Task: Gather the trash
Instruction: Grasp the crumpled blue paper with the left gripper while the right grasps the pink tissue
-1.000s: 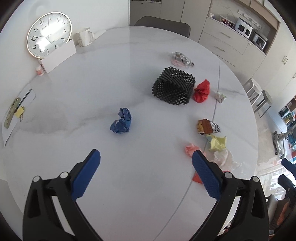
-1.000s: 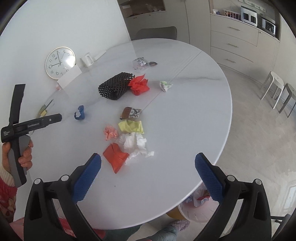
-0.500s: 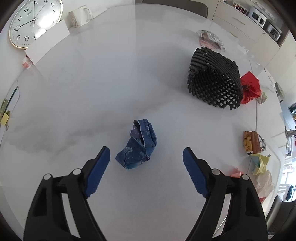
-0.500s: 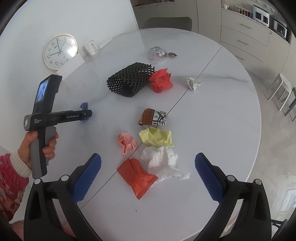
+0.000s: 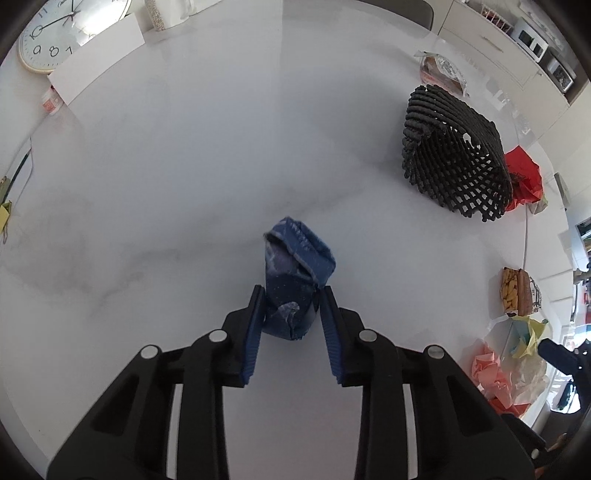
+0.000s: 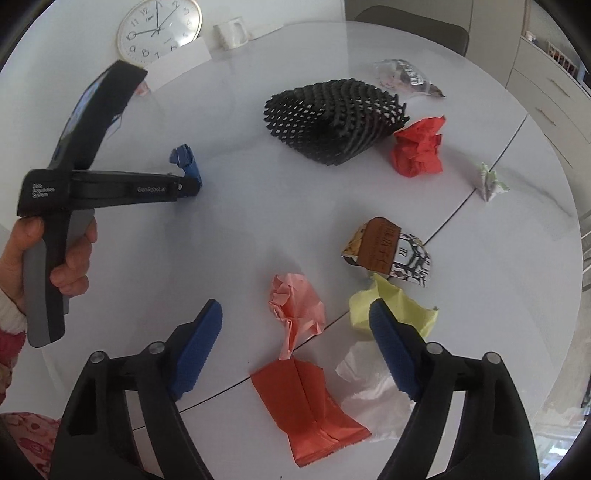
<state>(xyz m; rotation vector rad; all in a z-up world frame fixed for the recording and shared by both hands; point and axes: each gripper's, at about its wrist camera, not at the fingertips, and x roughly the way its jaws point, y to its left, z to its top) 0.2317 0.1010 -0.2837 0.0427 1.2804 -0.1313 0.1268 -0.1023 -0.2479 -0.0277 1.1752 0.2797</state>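
My left gripper [image 5: 291, 297] is shut on a crumpled blue wrapper [image 5: 295, 273] on the white marble table [image 5: 184, 184]; both also show in the right wrist view, the wrapper [image 6: 186, 162] at the left gripper's tip [image 6: 192, 184]. A black mesh basket [image 5: 454, 155] lies on its side at the right; it also shows in the right wrist view [image 6: 332, 118]. My right gripper [image 6: 295, 317] is open, with a crumpled pink paper [image 6: 295, 306] between its fingers and an orange-red wrapper [image 6: 314, 402] just below.
More trash lies around: red paper [image 6: 419, 147], a brown snack wrapper [image 6: 388, 251], yellow paper [image 6: 402, 314], white tissue [image 6: 373, 391], a small white-green scrap [image 6: 489, 181] and a silver packet [image 6: 406, 77]. A clock [image 6: 159, 29] and a mug [image 6: 231, 31] stand at the back.
My left gripper moved forward onto the blue wrapper and closed on it. My right gripper moved forward and lower over the pink and orange-red scraps.
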